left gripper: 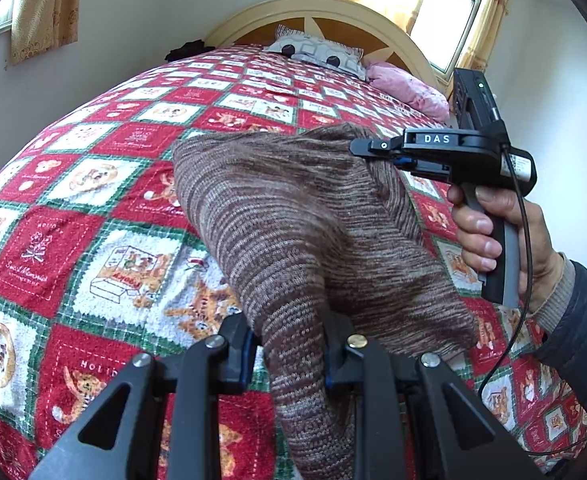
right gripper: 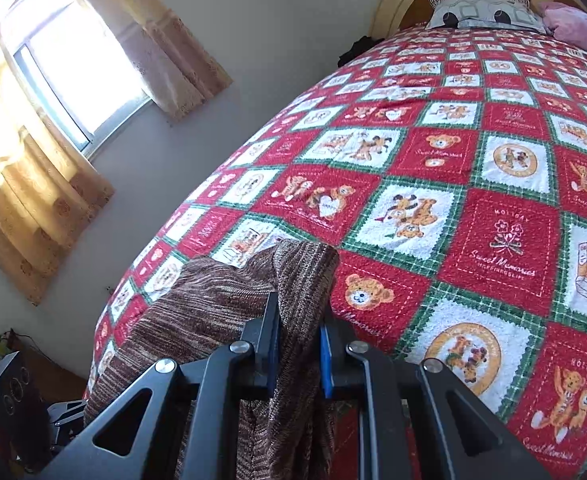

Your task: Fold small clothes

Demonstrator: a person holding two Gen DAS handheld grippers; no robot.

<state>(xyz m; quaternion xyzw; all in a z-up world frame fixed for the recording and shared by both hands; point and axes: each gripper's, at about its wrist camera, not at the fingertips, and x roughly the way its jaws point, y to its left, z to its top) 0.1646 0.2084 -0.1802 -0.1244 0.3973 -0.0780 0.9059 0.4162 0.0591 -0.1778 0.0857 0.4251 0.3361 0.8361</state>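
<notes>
Pale walls and curtained windows (right gripper: 73,64) surround us, sunlight glaring through the glass at ten o'clock in the right wrist view. Filling most of both views is the bed, covered by a red, white and green patchwork blanket (left gripper: 105,184) printed with teddy bears. At twelve o'clock in the left wrist view stands the arched cream headboard (left gripper: 321,8), with a grey patterned pillow (left gripper: 317,50) against it and a pink pillow (left gripper: 409,88) toward one o'clock.

We hold a brown striped knitted garment (left gripper: 293,216) up over the blanket, stretched between our two grippers. In the left wrist view it spreads from the centre down to six o'clock, hanging in a fold that hides the blanket behind it. Our left gripper (left gripper: 289,356) at six o'clock has its jaws drawn in on a bunched edge of the knit, the fabric pinched between the blue pads. At three o'clock in the same view our right hand (left gripper: 505,240) grips the black handle of the right gripper (left gripper: 377,156), whose tips are clamped on the garment's far upper corner.

From the right wrist view, the fingers sit at six o'clock, closed narrowly on a strip of the knit, and the rest drapes toward eight o'clock. A dark speaker box (right gripper: 11,396) sits at eight o'clock on the floor.
</notes>
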